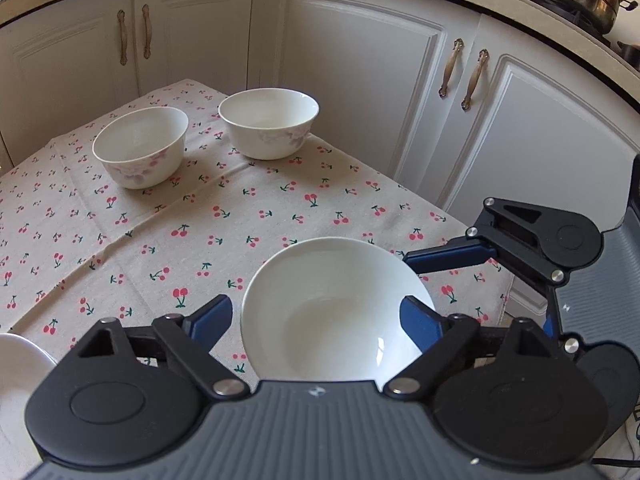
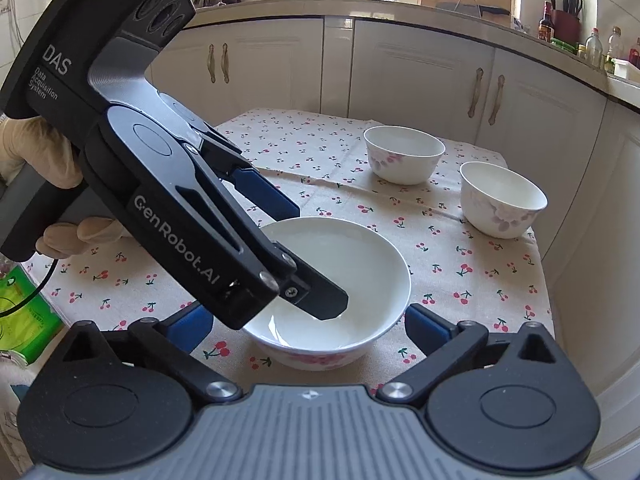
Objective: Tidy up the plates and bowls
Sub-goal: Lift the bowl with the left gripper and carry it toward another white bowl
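White kitchen cabinets point(image 1: 360, 80) wrap around the small table you are working at, which is covered by a cherry-print tablecloth point(image 1: 240, 220). Nearest you sits a shallow white bowl point(image 2: 340, 272) with a pink floral band low on its outside, and two deeper floral bowls stand apart from it toward the far side of the cloth, one bowl point(image 1: 141, 146) on the left and the other bowl point(image 1: 269, 122) beside it but not touching, as your left camera shows them. Your left gripper point(image 1: 320, 316) is spread wide with one blue finger outside the rim and the other dipped inside the shallow bowl; from your right camera that inner finger seems to reach down near the bowl's floor, so you look to be setting up a pinch on its wall, not yet closed. Your right gripper point(image 2: 308, 320) is also spread, waiting just in front of the same bowl without touching it. A white plate edge point(image 1: 20, 364) shows at the lower left of your left view. The step in hand appears to be picking up this shallow bowl to gather the crockery. Next, you would need to close on the rim firmly, since glazed porcelain is slick, lift level, and keep your right tool clear.
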A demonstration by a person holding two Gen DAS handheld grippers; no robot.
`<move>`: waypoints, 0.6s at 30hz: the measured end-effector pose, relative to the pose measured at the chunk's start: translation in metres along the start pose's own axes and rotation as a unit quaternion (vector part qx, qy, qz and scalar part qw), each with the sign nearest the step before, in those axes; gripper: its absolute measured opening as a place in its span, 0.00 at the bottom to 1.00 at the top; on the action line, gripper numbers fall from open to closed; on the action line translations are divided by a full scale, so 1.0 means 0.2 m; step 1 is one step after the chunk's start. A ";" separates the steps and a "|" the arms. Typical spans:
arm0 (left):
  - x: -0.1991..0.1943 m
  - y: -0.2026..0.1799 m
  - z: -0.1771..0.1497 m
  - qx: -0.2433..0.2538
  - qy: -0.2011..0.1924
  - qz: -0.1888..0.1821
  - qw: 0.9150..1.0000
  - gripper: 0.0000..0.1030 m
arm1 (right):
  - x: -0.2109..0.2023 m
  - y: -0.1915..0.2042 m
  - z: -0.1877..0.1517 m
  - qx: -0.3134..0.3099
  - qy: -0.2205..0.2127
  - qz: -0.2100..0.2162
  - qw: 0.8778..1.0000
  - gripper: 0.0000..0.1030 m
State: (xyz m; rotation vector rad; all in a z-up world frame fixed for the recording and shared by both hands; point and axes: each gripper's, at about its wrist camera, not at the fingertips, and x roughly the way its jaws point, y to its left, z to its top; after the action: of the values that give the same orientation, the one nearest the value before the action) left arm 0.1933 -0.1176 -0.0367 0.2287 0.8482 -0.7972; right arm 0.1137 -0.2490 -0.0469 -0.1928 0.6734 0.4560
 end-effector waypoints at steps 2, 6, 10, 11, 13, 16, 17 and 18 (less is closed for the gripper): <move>-0.01 0.00 0.01 0.004 -0.004 0.003 1.000 0.90 | 0.00 0.00 0.00 0.003 0.000 -0.001 1.000 1.00; -0.03 -0.01 0.02 0.015 -0.010 0.011 1.000 0.92 | -0.01 0.00 0.00 0.002 0.000 0.000 1.000 1.00; -0.05 -0.02 0.03 0.024 -0.018 0.015 0.999 0.93 | -0.04 0.00 0.00 0.001 -0.006 0.002 1.000 1.00; -0.06 -0.03 0.03 0.026 -0.020 0.016 0.999 0.93 | -0.05 0.00 0.00 0.001 -0.009 0.002 1.000 1.00; -0.07 -0.03 0.05 0.032 -0.025 0.020 0.999 0.93 | -0.07 0.00 0.00 0.002 -0.013 0.001 1.000 1.00; -0.10 -0.03 0.08 0.038 -0.034 0.029 0.998 0.94 | -0.11 0.00 0.00 0.003 -0.022 0.003 1.000 1.00; -0.11 -0.03 0.09 0.039 -0.036 0.032 0.998 0.94 | -0.13 0.00 0.00 0.003 -0.026 0.002 1.000 1.00; -0.12 -0.03 0.10 0.040 -0.037 0.034 0.998 0.94 | -0.14 -0.01 0.00 0.002 -0.030 0.001 1.000 1.00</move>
State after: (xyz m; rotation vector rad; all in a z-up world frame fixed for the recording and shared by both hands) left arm 0.1918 -0.1194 -0.0051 0.2956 0.7351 -0.7732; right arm 0.0950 -0.2599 -0.0285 -0.1731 0.6149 0.4596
